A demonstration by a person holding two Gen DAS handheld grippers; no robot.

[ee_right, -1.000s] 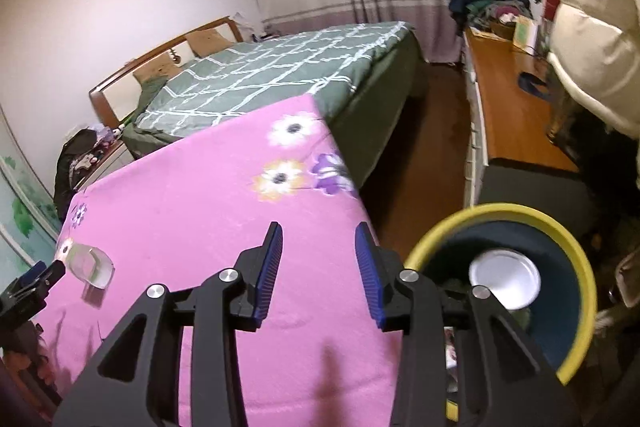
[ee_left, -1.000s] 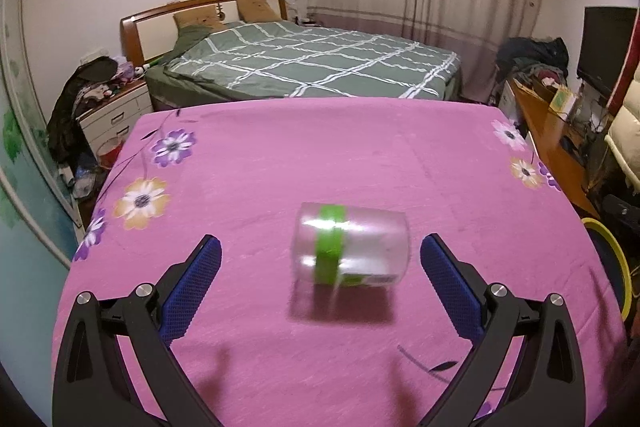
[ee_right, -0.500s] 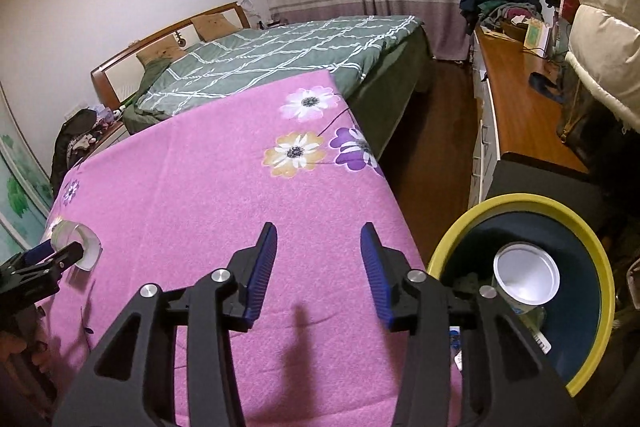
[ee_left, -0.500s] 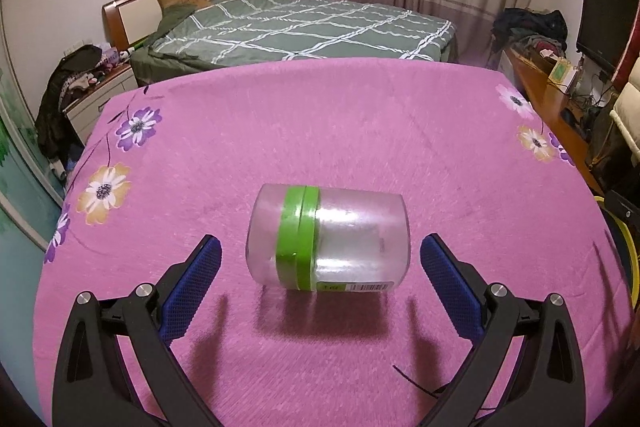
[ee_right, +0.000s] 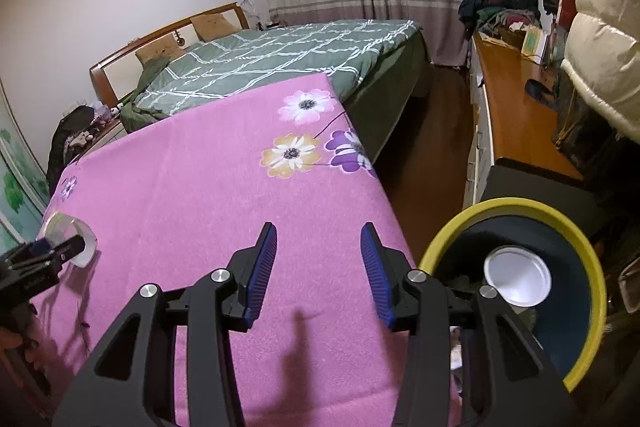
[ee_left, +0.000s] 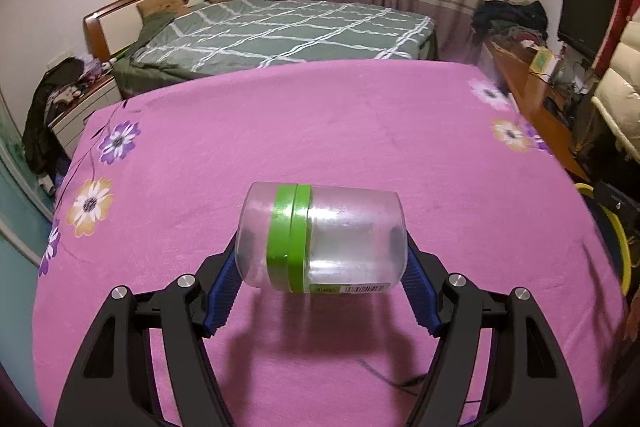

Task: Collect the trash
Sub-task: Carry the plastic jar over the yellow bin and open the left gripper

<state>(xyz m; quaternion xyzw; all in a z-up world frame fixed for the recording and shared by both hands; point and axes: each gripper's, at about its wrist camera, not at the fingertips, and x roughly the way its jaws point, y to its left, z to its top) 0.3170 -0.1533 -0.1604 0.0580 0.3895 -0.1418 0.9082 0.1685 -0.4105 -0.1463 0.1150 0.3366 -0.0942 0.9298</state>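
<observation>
The left hand-held gripper (ee_left: 320, 267) is seen clamped on a clear plastic jar (ee_left: 320, 239) with a green band, which lies on its side across the jaws; the jaws have just been closing, and the blue pads now press on the jar's two ends, one at about nine o'clock and one at about three o'clock of it. From the shadow cast beneath it, the jar is judged to be at or barely above the pink flowered cloth of the worktop (ee_left: 320, 131), near the front of it. In the right wrist view the same jar (ee_right: 68, 235) is found at about nine o'clock, at the far left edge of the cloth. The right hand-held gripper (ee_right: 318, 267) is held with its jaws apart and nothing between them, over the right edge of the worktop. Just beyond, at about four o'clock in that view, a yellow-rimmed bin (ee_right: 520, 205) stands on the floor, and a white cup (ee_right: 516, 281) already lies inside it. The task is therefore judged to be partly done: at least one piece has been binned, the jar has been gripped but not yet carried across, and no other trash can be made out on the cloth.
</observation>
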